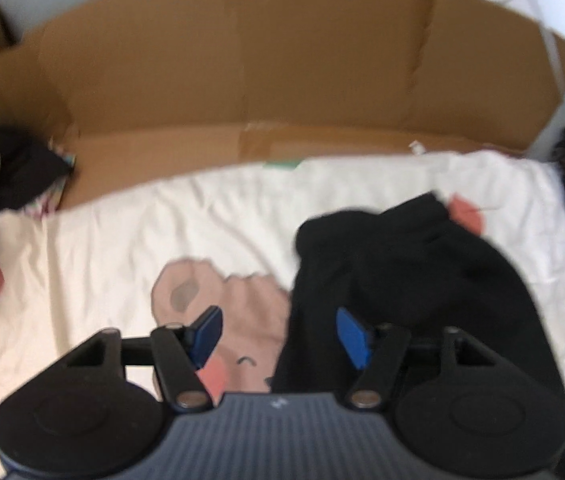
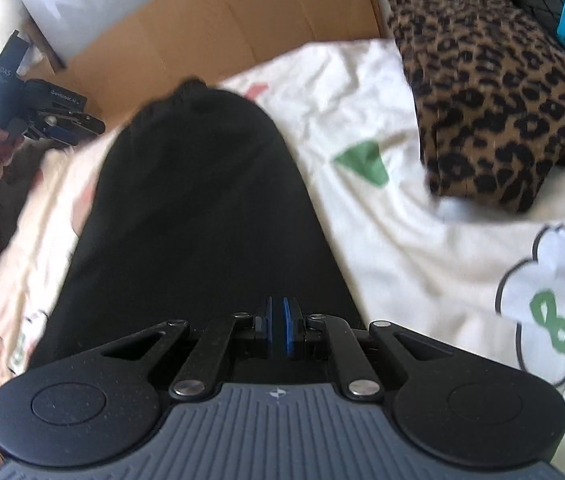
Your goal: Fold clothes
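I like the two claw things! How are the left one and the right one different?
The left gripper has its blue fingers wide apart, holding nothing. The right gripper has its fingers nearly together, seemingly pinching the black garment. The left sits beside the garment; the right sits over it. Both have blue pads on black arms.

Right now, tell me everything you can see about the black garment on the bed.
The black garment is plain, soft, knit-looking fabric with no visible print. It lies stretched lengthwise on the white printed sheet, narrowing to a bunched, rumpled far end. Its near end runs up to the right tongs, whose blue pads are closed together, apparently pinching it. The left tongs are open at its left edge, not gripping it. It partly covers a pink cartoon print.
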`<action>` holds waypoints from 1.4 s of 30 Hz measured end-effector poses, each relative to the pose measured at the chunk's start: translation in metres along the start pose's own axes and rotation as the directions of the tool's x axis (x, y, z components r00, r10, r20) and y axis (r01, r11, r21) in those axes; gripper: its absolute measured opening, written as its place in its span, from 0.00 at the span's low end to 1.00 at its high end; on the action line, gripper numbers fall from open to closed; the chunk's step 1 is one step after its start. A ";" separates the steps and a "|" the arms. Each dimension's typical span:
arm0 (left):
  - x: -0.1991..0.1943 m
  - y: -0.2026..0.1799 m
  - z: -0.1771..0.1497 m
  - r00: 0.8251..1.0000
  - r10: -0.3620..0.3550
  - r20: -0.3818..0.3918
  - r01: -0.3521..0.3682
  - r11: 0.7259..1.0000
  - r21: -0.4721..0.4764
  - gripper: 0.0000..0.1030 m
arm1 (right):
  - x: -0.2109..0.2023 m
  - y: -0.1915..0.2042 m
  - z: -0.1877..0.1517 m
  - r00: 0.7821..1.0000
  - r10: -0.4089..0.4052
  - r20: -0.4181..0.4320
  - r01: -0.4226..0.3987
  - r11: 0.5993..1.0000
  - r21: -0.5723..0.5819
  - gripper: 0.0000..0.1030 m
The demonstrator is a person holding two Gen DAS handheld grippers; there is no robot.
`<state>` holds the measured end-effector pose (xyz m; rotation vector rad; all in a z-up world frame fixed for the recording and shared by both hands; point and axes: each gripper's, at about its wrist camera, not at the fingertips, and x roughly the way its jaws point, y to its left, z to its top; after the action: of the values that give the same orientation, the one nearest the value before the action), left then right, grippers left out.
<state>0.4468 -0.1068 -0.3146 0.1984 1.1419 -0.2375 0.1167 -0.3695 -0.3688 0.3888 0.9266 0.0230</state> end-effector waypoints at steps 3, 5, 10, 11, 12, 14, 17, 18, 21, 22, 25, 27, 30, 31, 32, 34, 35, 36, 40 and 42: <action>0.016 0.007 -0.007 0.998 -0.060 -0.020 0.060 0.998 -0.024 0.49 | 0.008 0.005 -0.007 0.999 -0.016 -0.047 0.015 0.999 -0.030 0.05; 0.025 0.007 -0.011 0.997 -0.072 -0.012 0.072 0.997 -0.023 0.50 | 0.010 0.006 -0.012 0.997 -0.031 -0.067 0.028 0.998 -0.050 0.05; 0.053 0.010 -0.017 0.999 0.022 -0.035 -0.023 0.999 -0.025 0.51 | 0.012 0.002 -0.017 0.993 -0.081 -0.089 0.075 0.994 -0.074 0.07; 0.057 0.010 -0.018 0.998 0.055 -0.033 -0.055 0.998 -0.015 0.51 | 0.011 0.001 -0.017 0.992 -0.087 -0.092 0.080 0.994 -0.077 0.07; 0.061 0.012 -0.018 0.996 0.082 -0.031 -0.082 0.997 -0.007 0.51 | 0.011 0.001 -0.017 0.991 -0.092 -0.095 0.085 0.993 -0.081 0.06; 0.065 0.015 -0.018 0.992 0.119 -0.029 -0.119 0.993 0.000 0.52 | 0.011 -0.001 -0.016 0.990 -0.100 -0.099 0.092 0.992 -0.084 0.06; 0.053 0.020 -0.023 0.993 0.113 -0.022 -0.113 0.993 0.014 0.53 | 0.011 -0.002 -0.016 0.989 -0.110 -0.103 0.101 0.991 -0.086 0.06; 0.048 0.021 -0.025 0.994 0.106 -0.020 -0.106 0.994 0.019 0.53 | 0.011 -0.002 -0.016 0.989 -0.110 -0.102 0.102 0.991 -0.084 0.06; 0.032 0.025 -0.031 0.996 0.084 -0.013 -0.083 0.996 0.034 0.53 | 0.008 0.000 -0.016 0.989 -0.112 -0.098 0.104 0.991 -0.078 0.07; 0.027 0.027 -0.033 0.997 0.077 -0.011 -0.076 0.996 0.039 0.52 | 0.008 0.000 -0.015 0.989 -0.112 -0.097 0.105 0.992 -0.076 0.07; 0.006 0.034 -0.048 0.999 0.044 -0.005 -0.044 0.998 0.055 0.52 | 0.003 0.000 -0.018 0.990 -0.104 -0.091 0.098 0.993 -0.068 0.07; -0.009 0.038 -0.069 1.000 0.025 -0.007 -0.025 0.997 0.079 0.52 | 0.001 0.000 -0.020 0.990 -0.105 -0.093 0.099 0.992 -0.074 0.06; -0.028 0.046 -0.101 1.000 0.012 -0.015 -0.010 0.993 0.114 0.52 | -0.002 0.000 -0.023 0.990 -0.106 -0.095 0.099 0.992 -0.080 0.06; -0.034 0.049 -0.109 1.000 0.007 -0.021 -0.005 0.993 0.115 0.52 | -0.003 0.000 -0.023 0.990 -0.106 -0.096 0.099 0.992 -0.082 0.06; -0.039 0.053 -0.117 0.999 -0.006 -0.034 0.009 0.995 0.097 0.52 | -0.003 0.001 -0.024 0.989 -0.109 -0.097 0.101 0.991 -0.085 0.06; -0.048 0.061 -0.127 0.999 -0.023 -0.048 0.026 0.998 0.063 0.52 | -0.005 0.002 -0.024 0.989 -0.113 -0.100 0.104 0.990 -0.092 0.06; -0.053 0.063 -0.133 0.999 -0.023 -0.046 0.026 0.998 0.058 0.52 | -0.005 0.003 -0.025 0.988 -0.116 -0.101 0.106 0.990 -0.094 0.06; -0.057 0.066 -0.138 0.999 -0.028 -0.042 0.031 0.998 0.060 0.52 | -0.006 0.003 -0.025 0.988 -0.118 -0.102 0.108 0.990 -0.096 0.06; -0.070 0.073 -0.161 0.998 -0.050 -0.033 0.052 0.996 0.070 0.48 | -0.007 0.006 -0.026 0.986 -0.124 -0.108 0.113 0.988 -0.102 0.06; -0.068 0.074 -0.174 0.997 -0.060 -0.050 0.064 0.995 0.077 0.39 | -0.008 0.007 -0.026 0.985 -0.132 -0.112 0.120 0.987 -0.109 0.06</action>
<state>0.2890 0.0182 -0.3202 0.2396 1.1884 -0.3350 0.0927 -0.3560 -0.3747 0.2349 1.0624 -0.0228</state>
